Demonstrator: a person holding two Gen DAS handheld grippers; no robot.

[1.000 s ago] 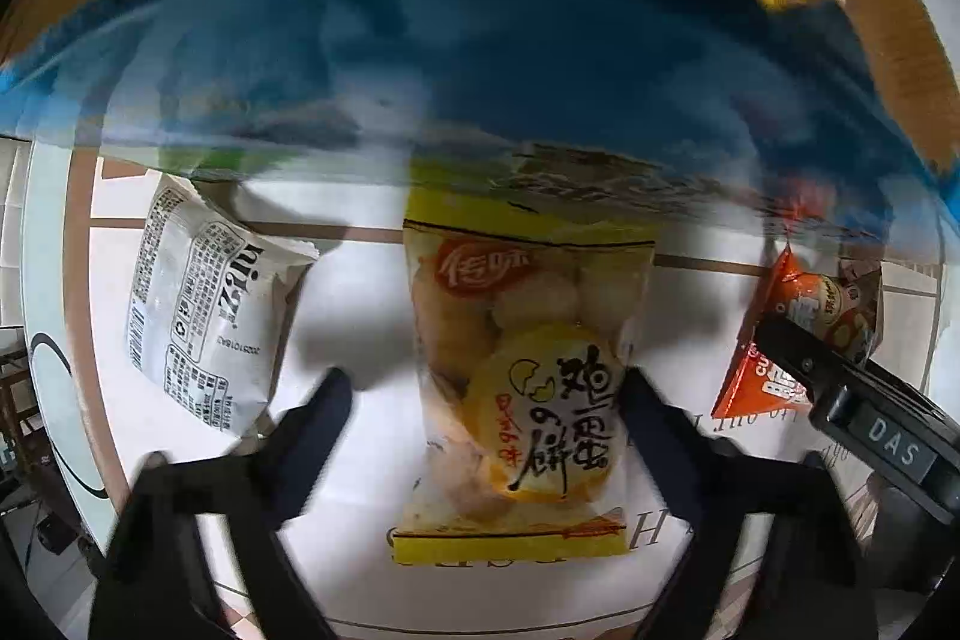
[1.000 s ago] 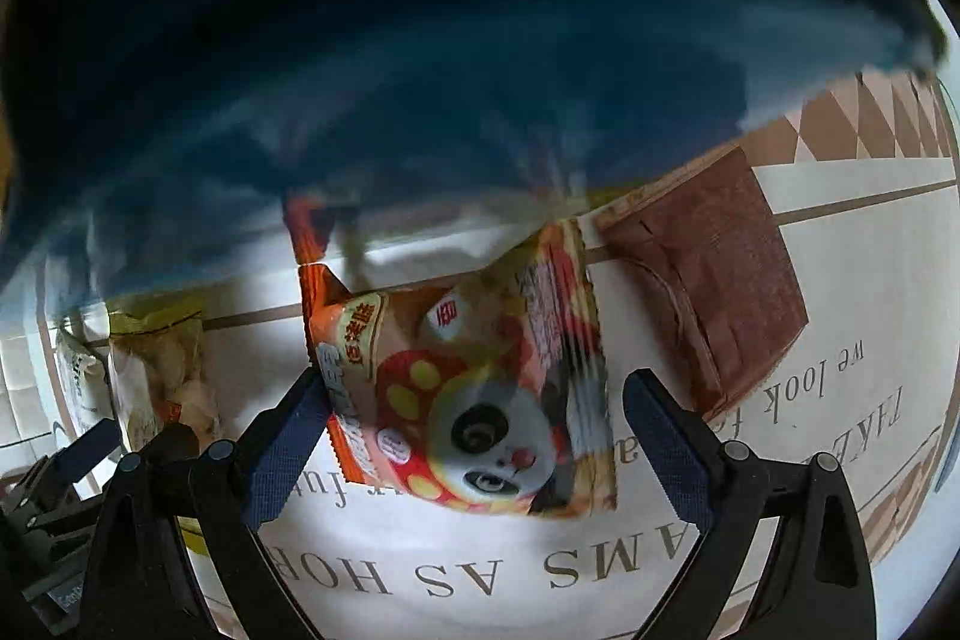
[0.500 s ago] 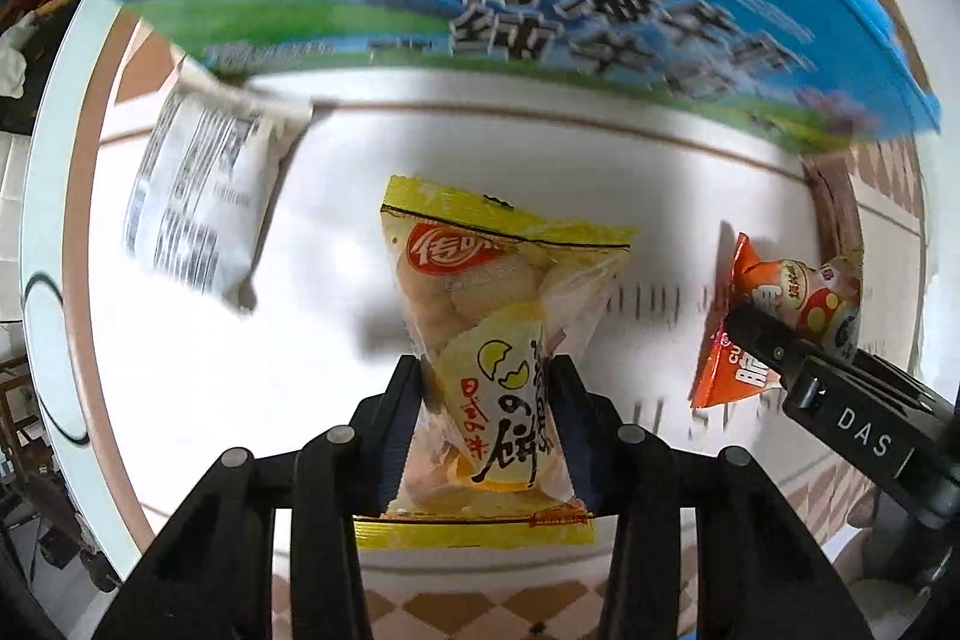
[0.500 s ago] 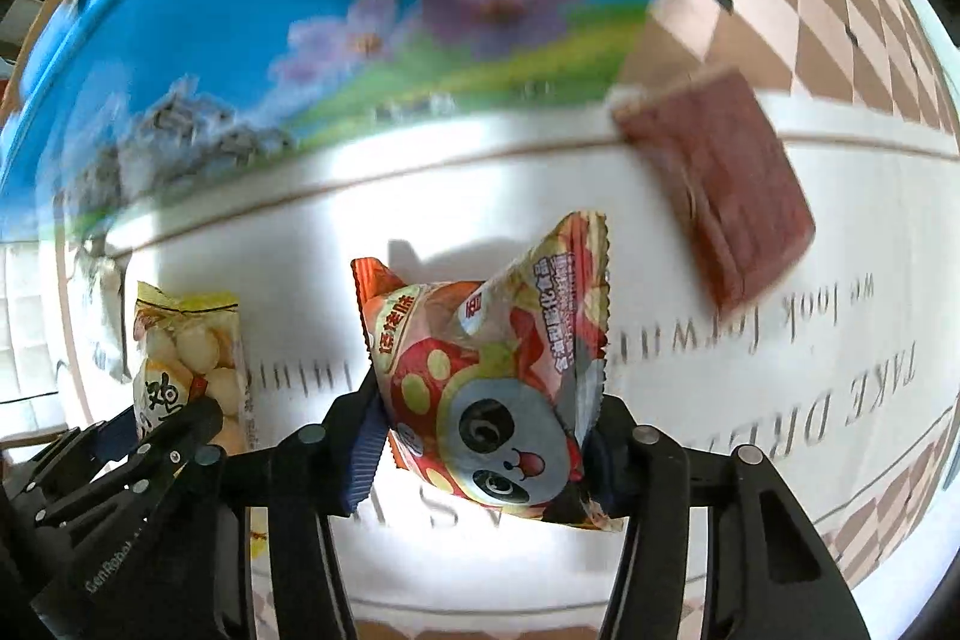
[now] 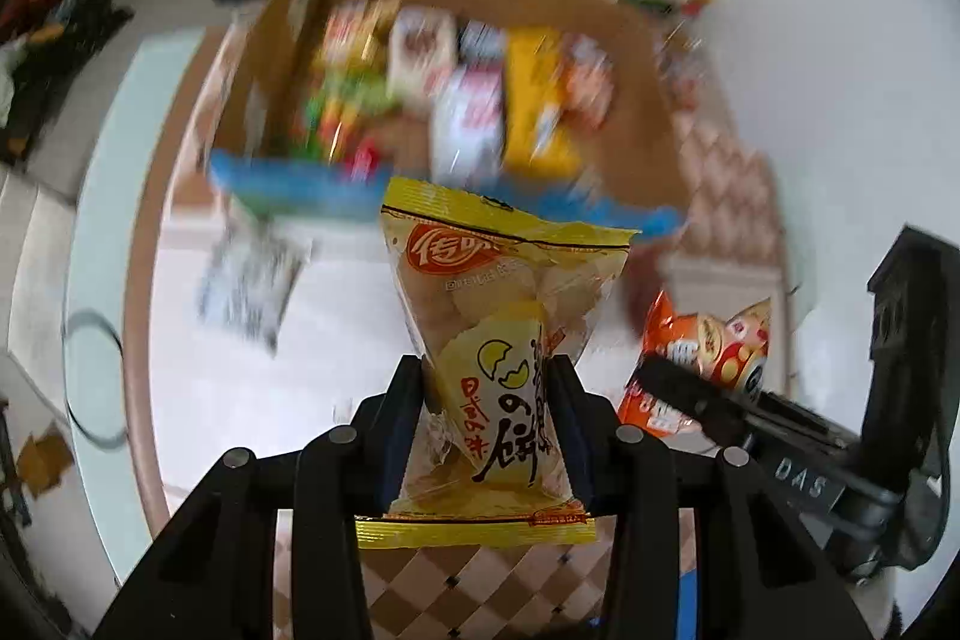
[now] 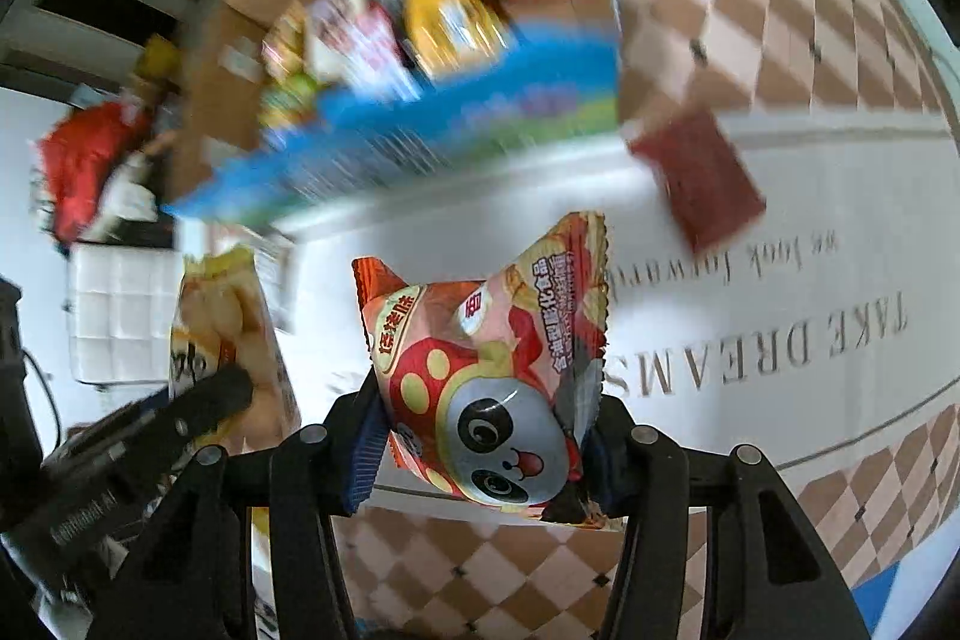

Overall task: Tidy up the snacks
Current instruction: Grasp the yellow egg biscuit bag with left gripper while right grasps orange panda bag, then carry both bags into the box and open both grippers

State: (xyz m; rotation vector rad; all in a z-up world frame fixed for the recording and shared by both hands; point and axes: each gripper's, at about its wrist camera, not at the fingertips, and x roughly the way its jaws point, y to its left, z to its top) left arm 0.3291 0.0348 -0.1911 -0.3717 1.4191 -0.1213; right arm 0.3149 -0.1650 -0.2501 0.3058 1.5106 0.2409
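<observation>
My left gripper (image 5: 489, 424) is shut on a yellow egg-biscuit bag (image 5: 492, 334), which hangs clear above the table. In the right wrist view my right gripper (image 6: 483, 451) is shut on an orange panda snack bag (image 6: 498, 370), also lifted off the cloth. Each gripper shows in the other's view: the right one with its orange panda snack bag (image 5: 702, 358) at the lower right, the left one with its yellow egg-biscuit bag (image 6: 225, 322) at the lower left. Beyond both stands an open cardboard box (image 5: 636, 40) with a blue front flap, filled with several snack packs.
A white packet with black print (image 5: 249, 280) lies on the table left of the box. A dark red packet (image 6: 699, 178) lies to the right of the box. The tablecloth (image 6: 780, 340) bears lettering and a brown checked border. The table's rounded edge runs at the left.
Both grippers closed on their bags a second ago and have since risen with them off the table. The box's inside has come into view from above.
</observation>
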